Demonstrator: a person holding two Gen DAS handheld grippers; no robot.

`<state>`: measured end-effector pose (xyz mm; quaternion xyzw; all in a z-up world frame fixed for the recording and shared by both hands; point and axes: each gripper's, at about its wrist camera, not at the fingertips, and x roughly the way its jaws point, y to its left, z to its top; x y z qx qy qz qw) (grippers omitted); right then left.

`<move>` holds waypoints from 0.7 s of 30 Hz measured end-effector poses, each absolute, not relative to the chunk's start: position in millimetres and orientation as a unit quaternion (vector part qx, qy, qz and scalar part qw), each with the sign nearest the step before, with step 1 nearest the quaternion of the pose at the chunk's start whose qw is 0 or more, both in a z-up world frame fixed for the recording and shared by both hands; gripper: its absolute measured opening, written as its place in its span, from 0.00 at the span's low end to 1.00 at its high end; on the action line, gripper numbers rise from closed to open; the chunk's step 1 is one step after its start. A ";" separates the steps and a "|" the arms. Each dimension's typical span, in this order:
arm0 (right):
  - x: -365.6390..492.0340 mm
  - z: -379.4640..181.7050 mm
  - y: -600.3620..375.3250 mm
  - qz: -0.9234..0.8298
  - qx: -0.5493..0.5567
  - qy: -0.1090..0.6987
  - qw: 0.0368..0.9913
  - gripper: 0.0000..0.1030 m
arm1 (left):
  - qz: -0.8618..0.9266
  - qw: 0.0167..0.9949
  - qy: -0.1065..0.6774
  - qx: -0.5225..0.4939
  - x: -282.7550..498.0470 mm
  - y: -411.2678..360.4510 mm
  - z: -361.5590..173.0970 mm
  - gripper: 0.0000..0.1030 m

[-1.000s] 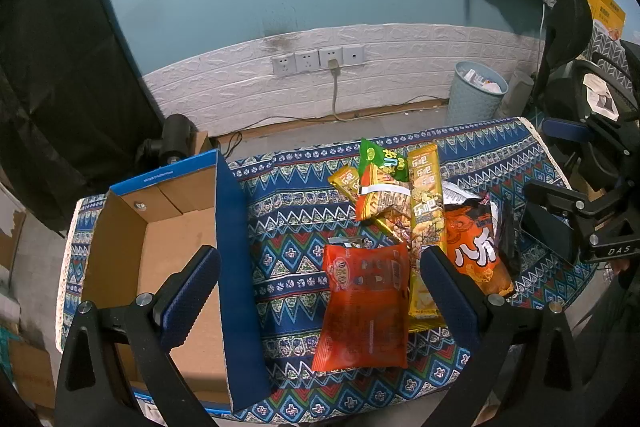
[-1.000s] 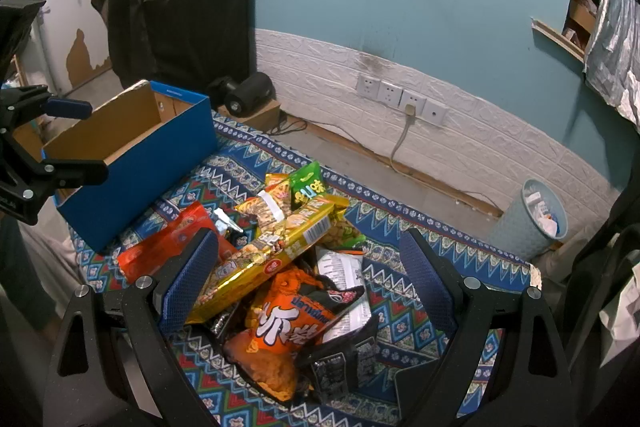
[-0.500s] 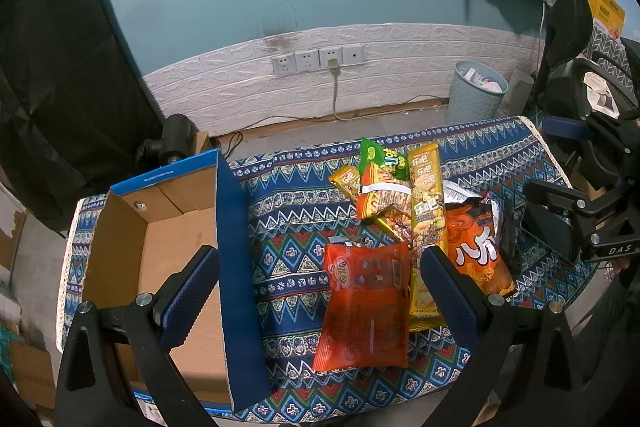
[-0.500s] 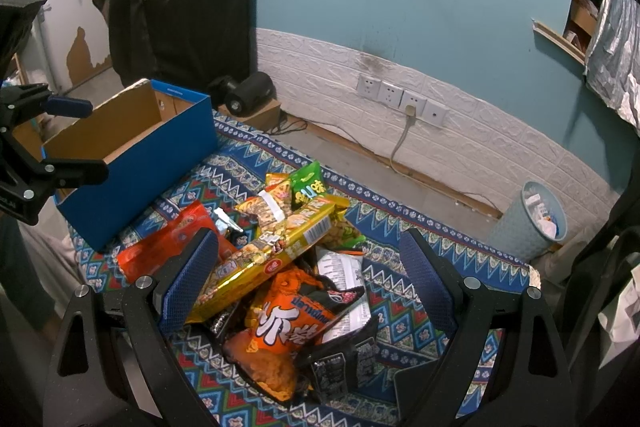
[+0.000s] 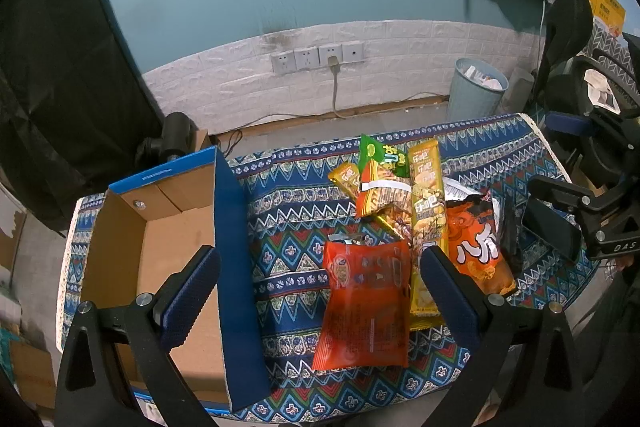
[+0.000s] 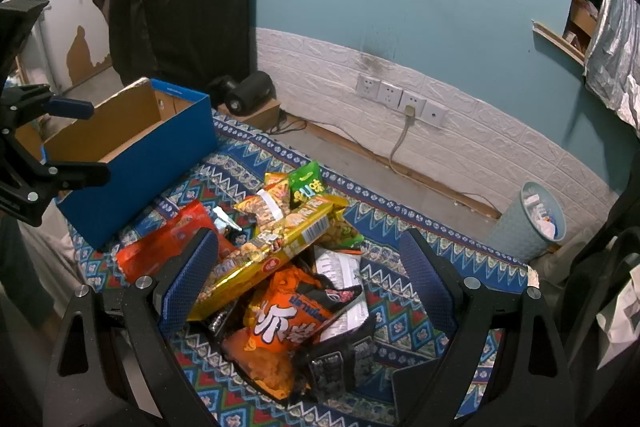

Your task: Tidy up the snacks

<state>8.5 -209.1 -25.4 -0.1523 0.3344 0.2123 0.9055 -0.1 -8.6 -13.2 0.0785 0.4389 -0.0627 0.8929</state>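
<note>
Left wrist view: left tongs (image 5: 318,281) spread wide and empty, hovering above the near edge of the surface (image 5: 516,151), one pad over the open blue box (image 5: 228,227), the other beside the long yellow pack (image 5: 428,223). Between those pads, nearest of all, the flat red packet (image 5: 364,303), lying alone on the patterned cloth and just beside the box wall, so likely the easiest first pick. Right wrist view: right tongs (image 6: 308,277) likewise wide apart and holding nothing, poised over the heap, with the orange chip bag (image 6: 280,323) directly below and a black packet (image 6: 340,363) at its near edge. Further on, the yellow pack slanting across the pile, resting on other bags, with a green packet (image 6: 306,183) at the far end. Snacks all heaped together and overlapping, none in the box yet, so sorting apparently not begun. Box open-topped and empty inside, set to the left of the heap, presumably as the destination. Beyond the surface, a pale bin (image 6: 534,219) on the floor and wall sockets (image 6: 400,99) with a cable plugged in.
</note>
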 end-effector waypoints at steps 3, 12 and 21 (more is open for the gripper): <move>8.2 -25.0 -211.5 0.212 -0.154 0.336 0.905 0.88 | -0.064 0.891 0.443 0.077 1.1 -8.9 -15.0 0.98; 8.8 -26.5 -223.1 0.200 -0.164 0.344 0.902 0.88 | -0.066 0.889 0.444 0.084 4.6 -14.5 -20.0 0.98; 16.8 -41.7 -253.7 0.166 -0.163 0.382 0.894 0.88 | -0.079 0.857 0.505 0.061 17.3 -15.7 -58.5 0.98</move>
